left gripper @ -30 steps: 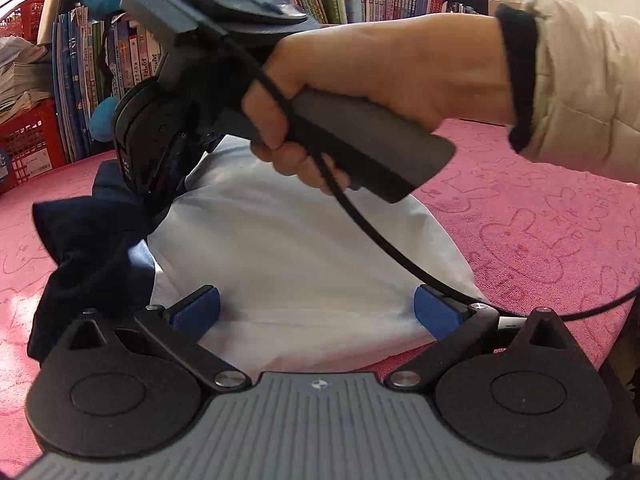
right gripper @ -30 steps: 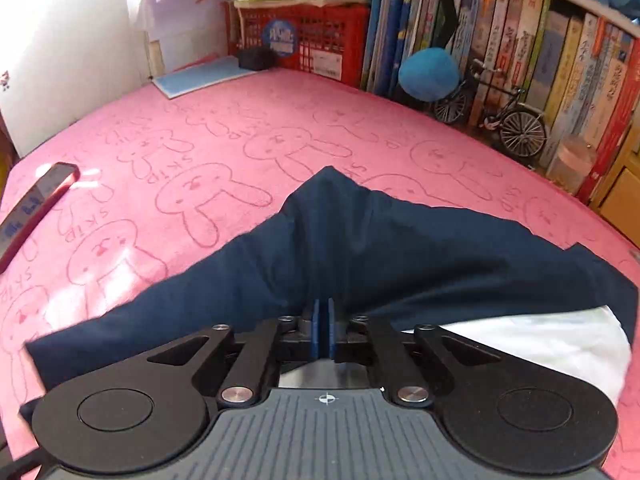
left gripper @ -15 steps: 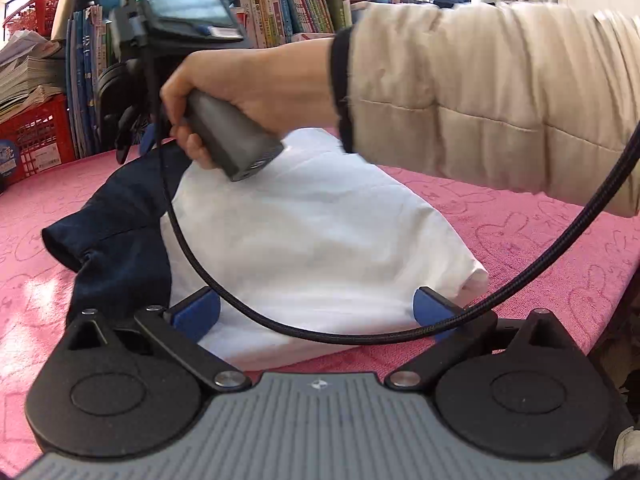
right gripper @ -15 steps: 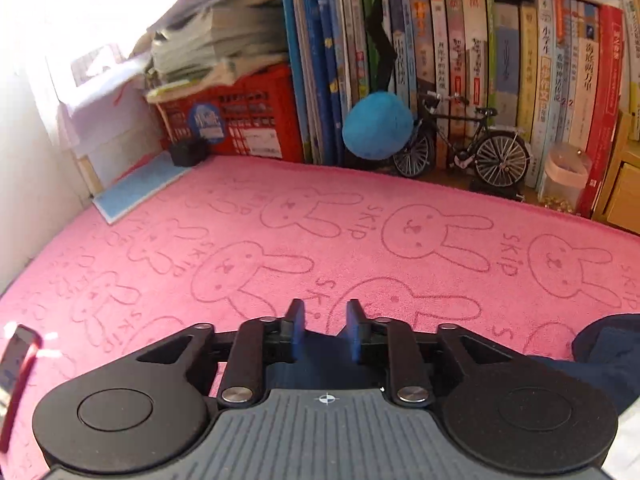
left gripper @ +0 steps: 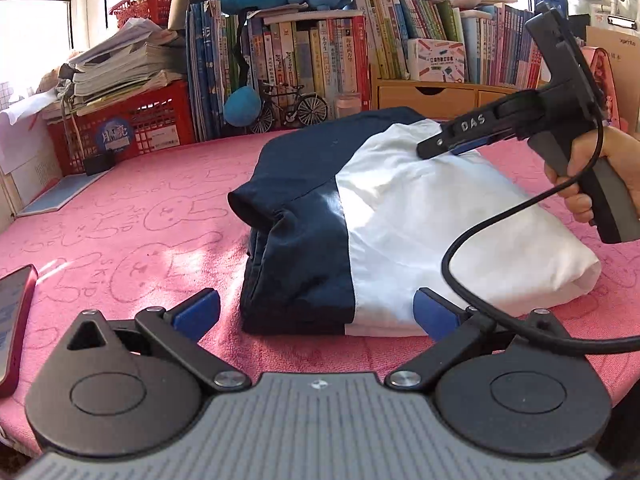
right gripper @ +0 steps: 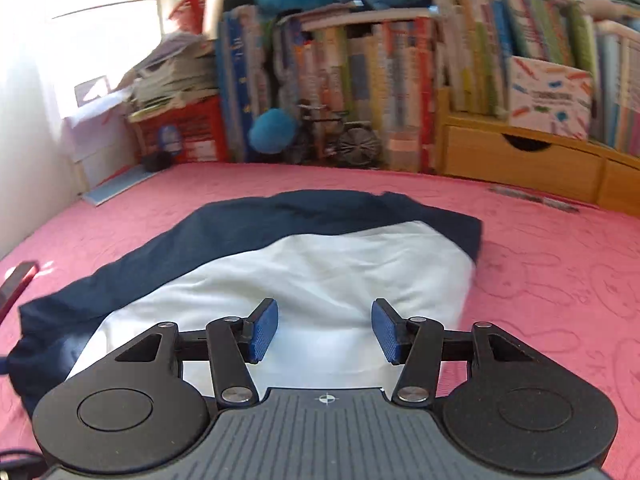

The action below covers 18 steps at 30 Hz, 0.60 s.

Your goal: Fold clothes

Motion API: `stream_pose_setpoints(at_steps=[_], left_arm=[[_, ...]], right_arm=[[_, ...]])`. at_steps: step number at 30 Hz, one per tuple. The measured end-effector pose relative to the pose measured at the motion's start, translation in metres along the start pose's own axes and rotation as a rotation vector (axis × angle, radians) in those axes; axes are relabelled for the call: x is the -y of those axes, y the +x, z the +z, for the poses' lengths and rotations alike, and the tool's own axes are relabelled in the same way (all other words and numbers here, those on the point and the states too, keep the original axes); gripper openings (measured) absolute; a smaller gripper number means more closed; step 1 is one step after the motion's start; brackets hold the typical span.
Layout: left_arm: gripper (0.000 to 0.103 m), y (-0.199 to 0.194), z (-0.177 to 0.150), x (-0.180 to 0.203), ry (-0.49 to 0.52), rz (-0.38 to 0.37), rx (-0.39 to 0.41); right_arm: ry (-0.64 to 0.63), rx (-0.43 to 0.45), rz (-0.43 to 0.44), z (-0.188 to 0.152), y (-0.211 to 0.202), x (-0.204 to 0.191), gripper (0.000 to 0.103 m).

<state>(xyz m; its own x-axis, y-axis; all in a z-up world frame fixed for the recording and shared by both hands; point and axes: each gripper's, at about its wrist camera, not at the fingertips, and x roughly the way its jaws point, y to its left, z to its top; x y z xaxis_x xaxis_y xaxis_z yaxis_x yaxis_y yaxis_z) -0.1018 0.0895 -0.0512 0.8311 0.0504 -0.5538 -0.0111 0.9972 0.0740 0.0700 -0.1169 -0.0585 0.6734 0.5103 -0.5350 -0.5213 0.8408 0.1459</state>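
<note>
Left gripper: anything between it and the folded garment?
Nothing visible. The left gripper is open, with the navy and white garment directly ahead on the pink cloth. The right gripper's cable crosses the right fingertip.

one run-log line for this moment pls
task: fold clothes | garment: navy-and-white, folded on pink cover | left gripper: open, at near edge | right gripper: open, above white part | holding: nothing

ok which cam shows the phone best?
Left wrist: the phone lies at the left frame edge on the pink mat, its red case and part of the screen sharp, though cropped. Right wrist shows only a blurred red corner at its left edge.
</note>
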Motion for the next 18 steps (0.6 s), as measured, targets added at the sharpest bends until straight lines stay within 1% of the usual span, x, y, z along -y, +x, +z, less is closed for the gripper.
stream_pose_setpoints(at_steps=[2,3,4,5,9,11,12,13,14,16,17,18], left_arm=[[0.103,-0.001,0.004,-0.006,-0.017,0.012,0.006],[0.103,-0.002,0.006,-0.009,-0.025,0.018,0.009],[0.103,-0.003,0.007,-0.013,-0.034,0.024,0.011],[0.103,-0.004,0.009,-0.016,-0.042,0.030,0.014],[0.103,-0.002,0.014,-0.025,-0.055,0.068,0.004],[0.103,-0.003,0.013,-0.030,-0.071,0.073,-0.001],[0.103,-0.004,0.013,-0.033,-0.084,0.065,-0.003],[0.103,-0.004,0.013,-0.036,-0.098,0.058,-0.005],[0.103,-0.005,0.013,-0.039,-0.111,0.050,-0.007],[0.103,-0.006,0.014,-0.043,-0.132,0.037,-0.010],[0.103,-0.006,0.016,-0.044,-0.136,0.032,-0.009],[0.103,-0.006,0.018,-0.044,-0.141,0.027,-0.008]], right_arm=[[0.052,0.061,0.004,0.001,-0.017,0.008,0.051],[0.046,0.081,0.013,0.000,-0.024,0.006,0.051],[0.004,0.088,0.032,-0.002,-0.028,-0.002,0.051],[-0.021,0.085,0.035,-0.004,-0.026,-0.006,0.051],[-0.044,0.036,-0.019,-0.008,0.012,-0.001,0.050],[-0.055,0.011,-0.046,-0.010,0.031,0.001,0.056],[-0.028,0.002,-0.063,-0.007,0.036,0.007,0.057],[0.038,-0.002,-0.085,0.001,0.037,0.018,0.055],[0.081,-0.001,-0.097,0.007,0.034,0.024,0.055],[0.101,0.022,-0.085,0.012,0.016,0.027,0.054],[0.080,0.046,-0.057,0.009,0.002,0.024,0.055],[0.053,0.070,-0.026,0.003,-0.015,0.019,0.060]])
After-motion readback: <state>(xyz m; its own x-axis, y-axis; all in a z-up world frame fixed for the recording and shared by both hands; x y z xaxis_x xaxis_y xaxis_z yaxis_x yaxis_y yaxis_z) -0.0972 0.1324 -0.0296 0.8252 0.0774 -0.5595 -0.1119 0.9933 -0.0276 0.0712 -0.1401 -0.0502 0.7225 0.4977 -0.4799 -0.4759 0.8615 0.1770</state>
